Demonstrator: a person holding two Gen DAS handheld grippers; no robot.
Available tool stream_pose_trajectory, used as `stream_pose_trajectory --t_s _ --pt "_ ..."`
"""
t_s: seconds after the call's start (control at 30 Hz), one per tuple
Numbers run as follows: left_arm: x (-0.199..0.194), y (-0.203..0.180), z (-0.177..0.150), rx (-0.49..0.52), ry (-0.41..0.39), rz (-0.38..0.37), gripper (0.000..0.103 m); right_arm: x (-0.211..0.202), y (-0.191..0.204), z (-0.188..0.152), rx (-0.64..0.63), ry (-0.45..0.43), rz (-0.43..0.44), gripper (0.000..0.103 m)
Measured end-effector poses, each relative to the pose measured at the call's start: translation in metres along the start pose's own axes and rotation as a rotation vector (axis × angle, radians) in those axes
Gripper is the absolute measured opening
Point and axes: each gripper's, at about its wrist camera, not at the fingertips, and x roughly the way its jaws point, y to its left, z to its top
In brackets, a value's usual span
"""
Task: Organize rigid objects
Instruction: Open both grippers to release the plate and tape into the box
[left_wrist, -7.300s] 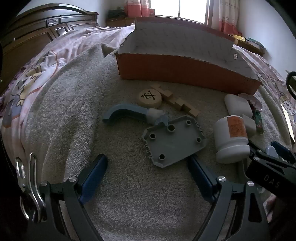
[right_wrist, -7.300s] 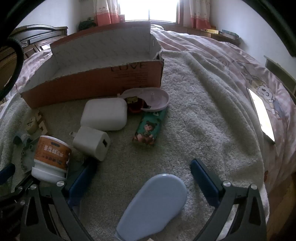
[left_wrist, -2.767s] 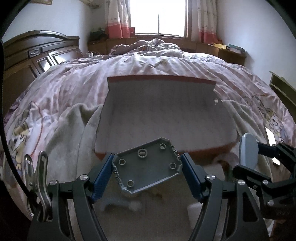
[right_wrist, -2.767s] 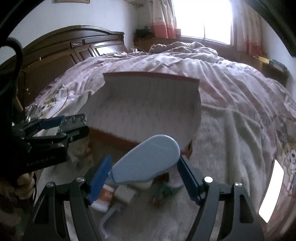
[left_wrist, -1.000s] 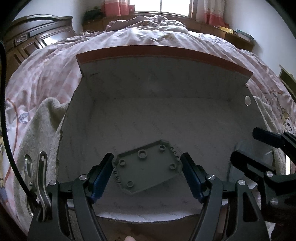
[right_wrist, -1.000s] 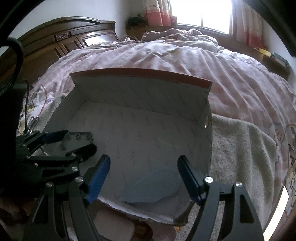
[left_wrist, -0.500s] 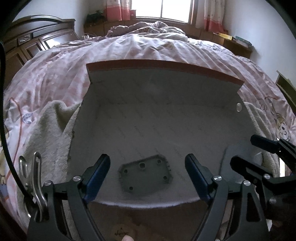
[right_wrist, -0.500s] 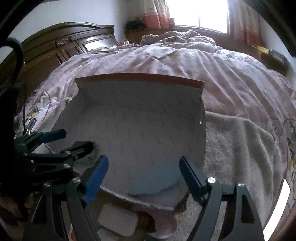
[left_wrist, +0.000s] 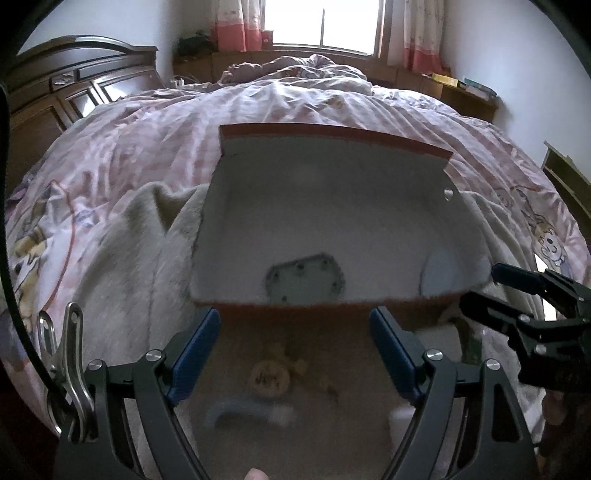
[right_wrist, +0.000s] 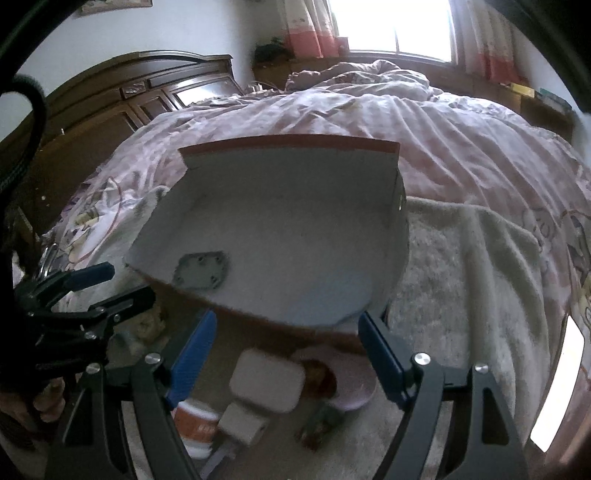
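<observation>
The pink patterned bedspread (left_wrist: 303, 103) fills most of what I see, with a cream fleecy blanket (left_wrist: 122, 266) spread over its near part. On that blanket sits the large orange cardboard box with a white lining (left_wrist: 332, 192), open at the top, its far flap standing up.

Inside the box, close to the near wall, lies the flat grey plastic plate with round studs (left_wrist: 304, 277); from my right camera it shows toward the box's left side (right_wrist: 201, 275). A pale blue rounded plastic piece (right_wrist: 321, 314) rests in the near right corner of the box.

My left gripper (left_wrist: 295, 350) hangs in front of the box's near wall, its blue pads spread wide with nothing between them. My right gripper (right_wrist: 286, 350) is likewise wide apart and empty, held over the things still outside the box.

Those lie on the blanket before the box: a white rounded-square case (right_wrist: 267, 382), a white bottle with an orange label (right_wrist: 194, 424), a small white charger block (right_wrist: 240, 428), a pink round dish (right_wrist: 351, 393), a round wooden game piece with a character on it (left_wrist: 267, 378) and a curved pale blue handle (left_wrist: 236, 411), the last two blurred.
</observation>
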Motion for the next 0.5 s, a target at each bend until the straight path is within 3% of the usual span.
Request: stream_pose_trajectory --t_s 0.23,0.5 --pt "-0.019 0.009 -0.035 -0.031 0.007 0.014 0.085 -0.016 0.007 -0.027 0.013 0.004 0.013 0.083" --pt "-0.014 0.02 -0.064 -0.074 0.049 0.01 0.085 -0.025 0.01 -0.063 0.014 0.031 0.009 0.084"
